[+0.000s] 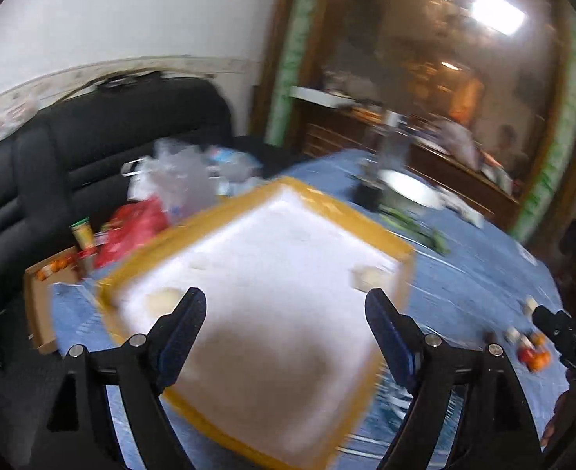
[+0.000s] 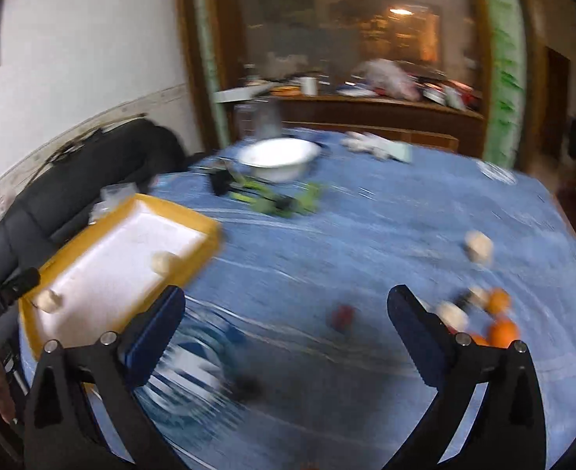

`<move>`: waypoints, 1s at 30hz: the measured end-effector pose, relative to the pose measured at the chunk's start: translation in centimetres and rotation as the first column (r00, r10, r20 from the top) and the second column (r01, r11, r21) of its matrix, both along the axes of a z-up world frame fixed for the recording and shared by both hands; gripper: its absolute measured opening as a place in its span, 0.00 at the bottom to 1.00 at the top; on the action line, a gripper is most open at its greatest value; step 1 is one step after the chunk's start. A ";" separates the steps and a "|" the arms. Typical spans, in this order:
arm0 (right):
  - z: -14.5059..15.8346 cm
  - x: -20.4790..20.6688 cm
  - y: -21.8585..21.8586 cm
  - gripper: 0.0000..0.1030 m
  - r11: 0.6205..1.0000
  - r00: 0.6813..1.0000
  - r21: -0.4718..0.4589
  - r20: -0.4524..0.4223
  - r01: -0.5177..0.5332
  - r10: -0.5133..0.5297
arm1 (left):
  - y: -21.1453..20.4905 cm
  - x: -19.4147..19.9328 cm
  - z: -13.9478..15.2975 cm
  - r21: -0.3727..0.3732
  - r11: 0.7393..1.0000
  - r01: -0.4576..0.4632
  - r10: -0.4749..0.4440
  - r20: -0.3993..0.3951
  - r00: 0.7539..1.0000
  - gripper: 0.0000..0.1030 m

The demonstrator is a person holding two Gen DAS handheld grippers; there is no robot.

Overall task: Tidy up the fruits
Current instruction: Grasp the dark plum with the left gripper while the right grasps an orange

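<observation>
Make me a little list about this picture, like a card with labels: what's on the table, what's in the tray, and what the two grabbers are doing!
Table: round, blue cloth
Tray: yellow tray, white inside, near the table's left edge
In the tray: two pale round pieces, blurry
Loose fruit: oranges, a small red fruit, another pale piece
Also on table: white bowl, something green
Left gripper: open, empty, above the tray
Right gripper: open, empty, above the cloth
Sharpness: blurred by motion
</observation>
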State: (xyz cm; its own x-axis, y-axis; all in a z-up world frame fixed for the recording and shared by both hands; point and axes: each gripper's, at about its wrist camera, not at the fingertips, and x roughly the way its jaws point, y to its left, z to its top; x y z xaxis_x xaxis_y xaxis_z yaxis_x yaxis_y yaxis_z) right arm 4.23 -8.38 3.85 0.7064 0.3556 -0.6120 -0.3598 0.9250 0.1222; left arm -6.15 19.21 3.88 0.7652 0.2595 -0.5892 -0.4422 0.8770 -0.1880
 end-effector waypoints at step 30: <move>-8.6 6.6 -11.1 0.35 0.975 0.957 -0.148 -0.214 0.167 -0.197 | -18.1 9.9 -8.2 -0.059 0.840 0.539 -0.530 -0.299 0.793 0.66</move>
